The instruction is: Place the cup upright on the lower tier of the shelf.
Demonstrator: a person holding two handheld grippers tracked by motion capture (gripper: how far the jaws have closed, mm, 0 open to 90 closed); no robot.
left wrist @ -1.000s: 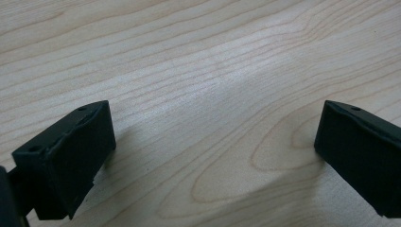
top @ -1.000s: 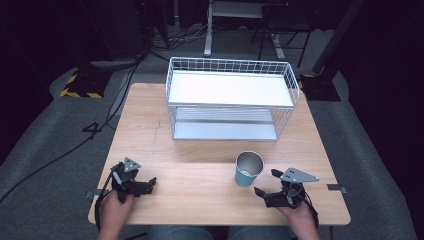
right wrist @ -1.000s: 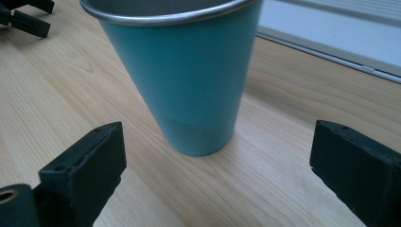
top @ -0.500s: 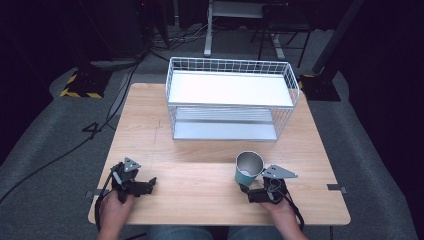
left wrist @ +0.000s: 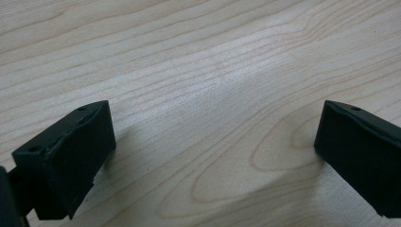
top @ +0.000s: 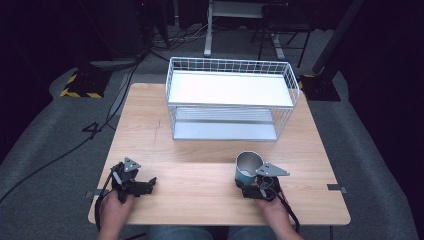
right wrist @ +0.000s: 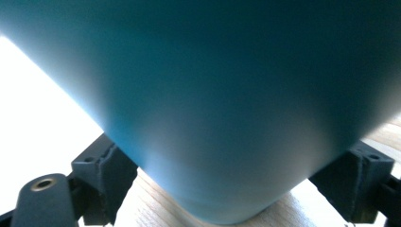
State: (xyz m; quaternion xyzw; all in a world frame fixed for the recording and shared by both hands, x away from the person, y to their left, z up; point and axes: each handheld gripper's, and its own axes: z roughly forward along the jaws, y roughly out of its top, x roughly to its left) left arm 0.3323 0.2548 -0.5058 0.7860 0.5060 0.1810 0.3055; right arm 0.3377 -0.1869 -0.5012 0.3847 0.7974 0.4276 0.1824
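I have the right gripper point(top: 248, 190) at the base of the teal cup point(top: 247, 168), jaws spread either side of it. In the right gripper view the cup wall point(right wrist: 227, 104) sits between the jaws; I can't tell if the pads touch yet. So the approach looks done; closing, lifting and placing are left, likely toward the white wire rack point(top: 230, 100) well ahead of the claw. Cup is upright on the wooden table point(top: 200, 195), teal outside, pale metallic inside, tapering to the foot, looks empty. Left gripper point(top: 147, 185) rests on the table off to that claw's side, jaws wide, nothing between them.
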